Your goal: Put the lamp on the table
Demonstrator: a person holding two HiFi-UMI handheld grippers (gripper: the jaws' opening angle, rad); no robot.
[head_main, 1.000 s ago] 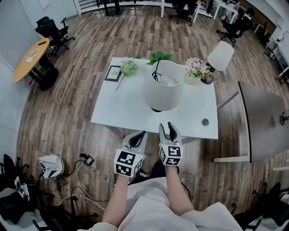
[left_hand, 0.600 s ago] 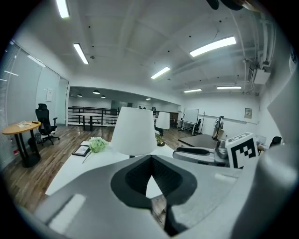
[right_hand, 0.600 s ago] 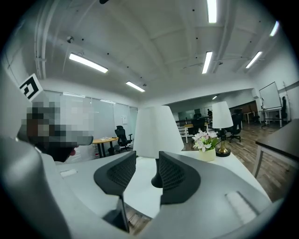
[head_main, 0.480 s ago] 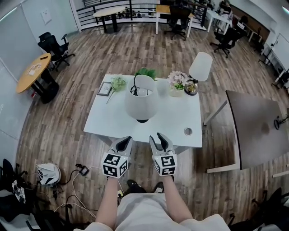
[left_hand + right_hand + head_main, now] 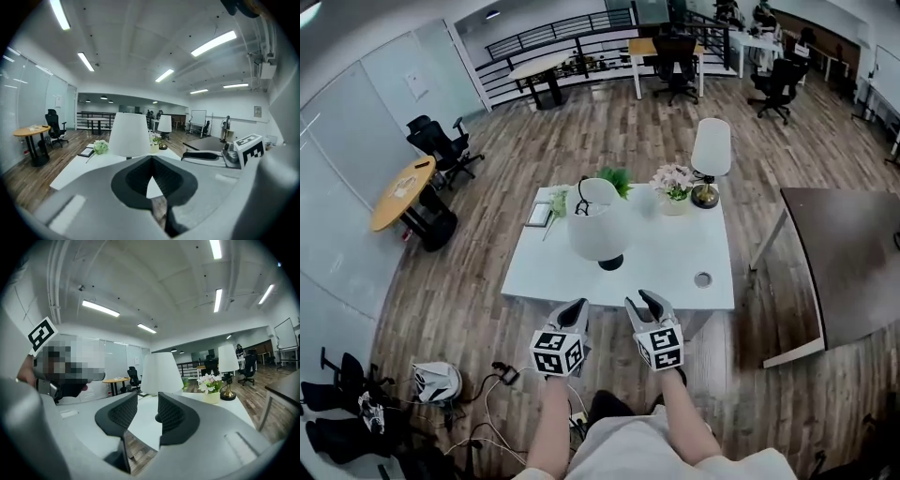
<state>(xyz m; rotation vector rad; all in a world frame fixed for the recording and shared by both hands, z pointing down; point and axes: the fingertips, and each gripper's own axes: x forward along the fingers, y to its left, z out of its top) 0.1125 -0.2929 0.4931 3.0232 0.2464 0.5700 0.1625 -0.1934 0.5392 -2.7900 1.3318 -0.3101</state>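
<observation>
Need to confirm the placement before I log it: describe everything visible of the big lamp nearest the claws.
The lamp stands upright on the white table, just left of centre. It has a wide white tapered shade, fabric-looking, with a dark wire showing at its open top, and a round black base. Only the table touches it.

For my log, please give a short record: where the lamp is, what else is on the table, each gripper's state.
lamp: white-shaded lamp, upright on the white table, not held
also on table: gold-based lamp, pink flowers, picture frame
left gripper: shut, empty
right gripper: open, empty
gripper position: both by the table's near edge, apart from the lamp
</observation>
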